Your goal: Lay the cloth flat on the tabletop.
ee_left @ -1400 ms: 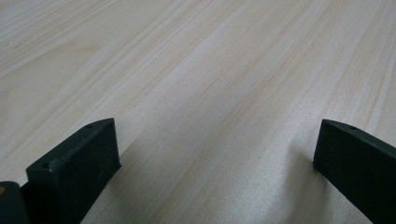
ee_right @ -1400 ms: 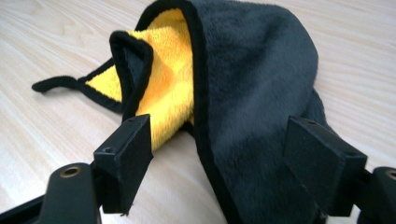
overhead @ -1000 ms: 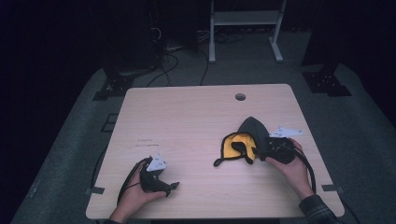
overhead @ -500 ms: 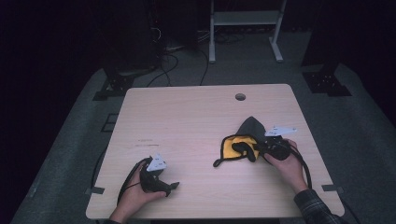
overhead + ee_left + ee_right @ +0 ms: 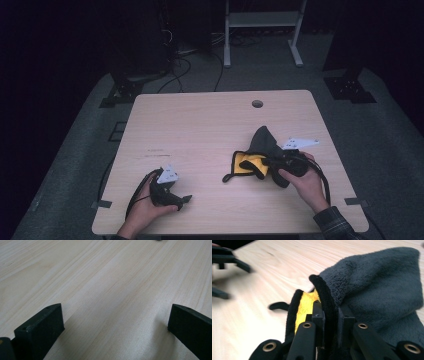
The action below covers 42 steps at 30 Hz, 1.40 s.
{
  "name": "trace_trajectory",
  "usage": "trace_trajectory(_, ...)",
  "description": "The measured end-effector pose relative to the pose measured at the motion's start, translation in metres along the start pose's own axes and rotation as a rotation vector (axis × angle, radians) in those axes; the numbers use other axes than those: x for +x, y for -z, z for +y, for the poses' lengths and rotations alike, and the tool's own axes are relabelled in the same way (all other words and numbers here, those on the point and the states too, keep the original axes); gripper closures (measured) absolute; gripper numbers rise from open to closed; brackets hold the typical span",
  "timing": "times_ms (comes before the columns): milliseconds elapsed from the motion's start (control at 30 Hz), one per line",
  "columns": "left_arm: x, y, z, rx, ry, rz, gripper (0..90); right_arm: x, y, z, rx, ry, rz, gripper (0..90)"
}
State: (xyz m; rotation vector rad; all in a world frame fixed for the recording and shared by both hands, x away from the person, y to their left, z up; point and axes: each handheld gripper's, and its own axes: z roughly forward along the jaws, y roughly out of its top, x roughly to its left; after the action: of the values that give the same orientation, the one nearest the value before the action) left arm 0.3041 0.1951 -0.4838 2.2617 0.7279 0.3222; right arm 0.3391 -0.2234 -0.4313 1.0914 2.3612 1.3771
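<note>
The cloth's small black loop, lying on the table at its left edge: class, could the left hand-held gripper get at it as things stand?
Probably yes. The left hand-held gripper is open and holds nothing, and only bare table lies between it and the loop. The right hand-held gripper pinches the cloth on its far side, away from the loop.

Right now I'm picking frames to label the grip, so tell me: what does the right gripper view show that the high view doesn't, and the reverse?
Right gripper view alone: the right gripper has its fingers pinched on the black edge of the cloth, yellow lining just beside them.

High view alone: the whole table with its round hole, both hands, and the floor with cables and a stand beyond.

Both: the grey and yellow cloth, the wooden tabletop, and the left gripper, blurred at the right gripper view's edge.
</note>
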Motion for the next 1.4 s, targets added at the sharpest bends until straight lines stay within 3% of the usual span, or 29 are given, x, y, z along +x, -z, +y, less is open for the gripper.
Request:
trace_trajectory(100, 0.000, 0.000, 0.000, 0.000, 0.000, 0.000, 0.0, 0.019, 0.001, 0.004, -0.019, 0.011, 0.071, 78.3)
trace_trajectory(233, 0.000, 0.000, 0.000, 0.000, 0.000, 0.000, 0.0, 0.033, -0.002, 0.006, -0.021, 0.015, 0.122, 78.3)
trace_trajectory(500, -0.001, 0.000, 0.000, -0.003, 0.004, 0.001, 0.0, 0.073, -0.022, 0.009, -0.013, 0.040, 0.252, 78.2)
trace_trajectory(567, -0.002, 0.001, 0.003, -0.019, 0.026, -0.055, 5.0, 0.080, -0.028, 0.010, -0.002, 0.059, 0.259, 78.2)
trace_trajectory(600, -0.002, 0.001, 0.003, -0.019, 0.026, -0.055, 7.4, 0.080, -0.028, 0.010, -0.002, 0.059, 0.259, 78.2)
trace_trajectory(633, -0.006, 0.000, 0.007, -0.044, 0.061, -0.120, 8.8, 0.085, -0.034, 0.009, 0.007, 0.072, 0.256, 78.2)
trace_trajectory(700, -0.012, -0.003, 0.010, -0.050, 0.056, -0.159, 9.0, 0.086, -0.038, 0.008, 0.012, 0.069, 0.260, 78.1)
trace_trajectory(733, -0.012, -0.003, 0.010, -0.050, 0.056, -0.159, 9.1, 0.086, -0.038, 0.008, 0.012, 0.069, 0.260, 78.1)
trace_trajectory(767, -0.019, -0.006, 0.014, -0.056, 0.037, -0.176, 9.1, 0.086, -0.040, 0.008, 0.004, 0.066, 0.261, 78.2)
trace_trajectory(967, -0.030, -0.013, 0.029, -0.104, 0.019, -0.204, 9.9, 0.083, -0.030, 0.016, -0.054, 0.053, 0.251, 78.2)
trace_trajectory(1400, -0.047, -0.037, 0.041, -0.065, -0.004, -0.266, 12.9, 0.075, -0.011, 0.027, -0.137, 0.042, 0.231, 78.3)
